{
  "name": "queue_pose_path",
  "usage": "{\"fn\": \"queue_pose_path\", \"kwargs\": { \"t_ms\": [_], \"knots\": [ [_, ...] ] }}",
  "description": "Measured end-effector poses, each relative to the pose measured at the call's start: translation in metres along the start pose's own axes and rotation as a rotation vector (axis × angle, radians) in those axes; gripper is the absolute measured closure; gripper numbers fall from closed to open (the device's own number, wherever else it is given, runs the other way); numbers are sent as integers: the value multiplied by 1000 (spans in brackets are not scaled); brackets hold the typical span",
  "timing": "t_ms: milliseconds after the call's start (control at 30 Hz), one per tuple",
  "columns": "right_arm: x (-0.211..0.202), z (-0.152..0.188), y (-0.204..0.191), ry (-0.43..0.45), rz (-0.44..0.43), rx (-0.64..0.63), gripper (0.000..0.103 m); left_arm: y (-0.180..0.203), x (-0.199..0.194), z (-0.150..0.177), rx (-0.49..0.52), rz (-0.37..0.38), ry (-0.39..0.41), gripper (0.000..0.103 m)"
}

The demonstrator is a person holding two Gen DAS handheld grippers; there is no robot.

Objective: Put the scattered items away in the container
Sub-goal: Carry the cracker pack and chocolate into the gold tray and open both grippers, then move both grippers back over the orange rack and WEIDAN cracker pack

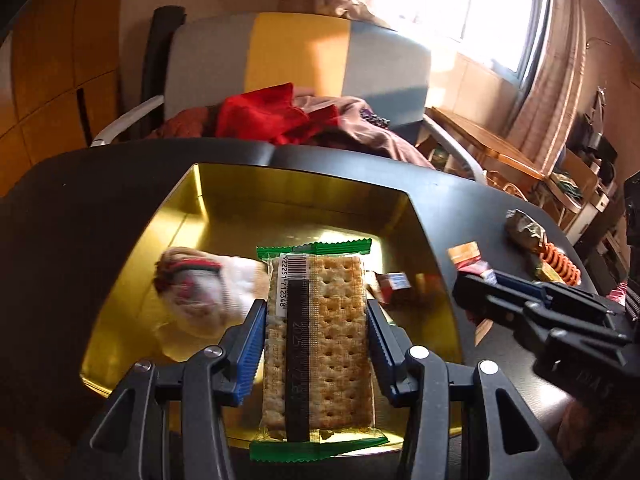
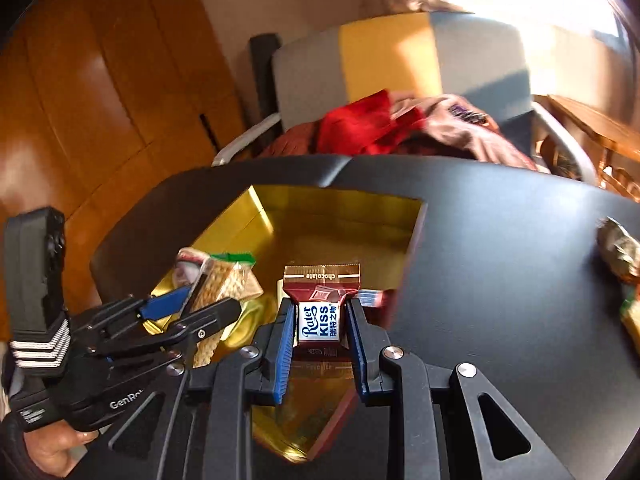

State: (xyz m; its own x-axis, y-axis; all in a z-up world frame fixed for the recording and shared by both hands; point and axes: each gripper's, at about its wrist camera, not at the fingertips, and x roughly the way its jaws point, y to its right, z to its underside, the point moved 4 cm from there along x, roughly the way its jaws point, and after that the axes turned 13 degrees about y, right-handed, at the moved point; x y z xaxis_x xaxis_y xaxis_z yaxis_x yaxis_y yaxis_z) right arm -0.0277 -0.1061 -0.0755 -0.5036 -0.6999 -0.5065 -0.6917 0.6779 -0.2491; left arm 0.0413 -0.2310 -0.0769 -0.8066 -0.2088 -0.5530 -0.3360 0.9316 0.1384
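Observation:
A gold tin (image 1: 224,200) sits on the black table; it also shows in the right wrist view (image 2: 340,216). My left gripper (image 1: 316,320) is shut on a green-edged cracker packet (image 1: 324,332) and holds it over the tin. It appears at the left of the right wrist view (image 2: 200,308). My right gripper (image 2: 320,320) is shut on a brown Ratet Kiss chocolate (image 2: 320,308) above the tin's right part. A white and red wrapped sweet (image 1: 200,288) and a small red packet (image 1: 394,282) lie in the tin.
On the table right of the tin lie a small orange-red packet (image 1: 468,256), a crumpled foil-wrapped item (image 1: 524,228) and an orange ridged item (image 1: 560,266). A chair with red and brown cloth (image 1: 280,116) stands behind the table.

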Motion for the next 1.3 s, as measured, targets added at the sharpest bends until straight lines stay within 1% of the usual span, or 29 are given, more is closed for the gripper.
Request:
{"fn": "queue_pose_path", "kwargs": {
  "t_ms": [167,300,467,700,800,900,967,1100,1167,1233,1300],
  "knots": [
    [28,10,-13,-61,-8,-19,77,-15,6,3,-14,-36,-8,54],
    [32,15,-13,-79,-8,-23,76,-19,7,5,-11,-66,-5,54],
    [32,16,-13,-77,-6,-26,74,-22,6,8,-14,-78,-12,53],
    [23,15,-12,-59,-4,-7,74,-24,0,10,-24,-86,-7,41],
    [16,13,-10,-43,4,5,70,-26,-7,8,-42,-77,16,39],
    [6,12,-7,-25,11,23,66,-34,-15,7,-59,-89,29,39],
    [-2,13,-3,-11,19,42,60,-39,-20,9,-72,-95,29,39],
    [-20,20,14,11,55,73,56,-40,-29,14,-73,-89,27,39],
    [-30,25,27,19,76,103,51,-33,-31,15,-56,-71,25,39],
    [-41,31,48,23,114,137,49,-20,-33,16,-31,-43,24,39],
    [-54,39,72,27,162,174,47,-3,-33,17,-3,-1,15,39]
  ]
}}
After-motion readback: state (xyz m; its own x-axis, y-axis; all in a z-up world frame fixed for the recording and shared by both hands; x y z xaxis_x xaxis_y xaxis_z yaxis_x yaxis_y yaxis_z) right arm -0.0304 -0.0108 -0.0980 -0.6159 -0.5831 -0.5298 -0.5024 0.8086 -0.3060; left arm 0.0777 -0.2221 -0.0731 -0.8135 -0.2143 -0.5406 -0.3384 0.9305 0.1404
